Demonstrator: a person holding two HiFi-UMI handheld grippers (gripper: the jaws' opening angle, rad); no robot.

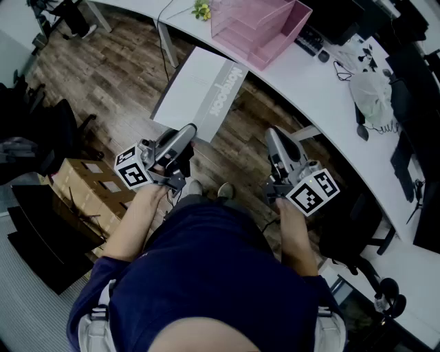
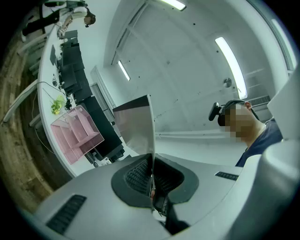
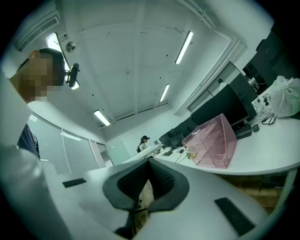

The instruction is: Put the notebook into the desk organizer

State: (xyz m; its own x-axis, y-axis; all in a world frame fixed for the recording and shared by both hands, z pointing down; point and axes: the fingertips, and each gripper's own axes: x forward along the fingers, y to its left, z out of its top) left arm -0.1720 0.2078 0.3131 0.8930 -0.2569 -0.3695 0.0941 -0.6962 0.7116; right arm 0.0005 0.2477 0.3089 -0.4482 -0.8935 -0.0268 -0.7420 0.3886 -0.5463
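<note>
A white and grey notebook [image 1: 199,93] hangs over the wooden floor, short of the desk, with my left gripper [image 1: 188,132] shut on its near edge. In the left gripper view the notebook [image 2: 138,126] stands edge-on, clamped between the pads of the gripper [image 2: 151,161]. The pink see-through desk organizer [image 1: 261,27] sits on the curved white desk [image 1: 323,96] beyond the notebook; it also shows as the organizer [image 2: 77,133] and the organizer [image 3: 213,143] in the two gripper views. My right gripper [image 1: 272,134] is held to the right of the notebook, shut with nothing in it [image 3: 149,161].
A keyboard [image 1: 309,40], cables and a white plastic bag [image 1: 375,96] lie on the desk right of the organizer. Yellow flowers [image 1: 201,9] stand at its left. A cardboard box [image 1: 86,189] and a black chair [image 1: 41,137] are on the floor to my left. A person [image 3: 143,142] stands far off.
</note>
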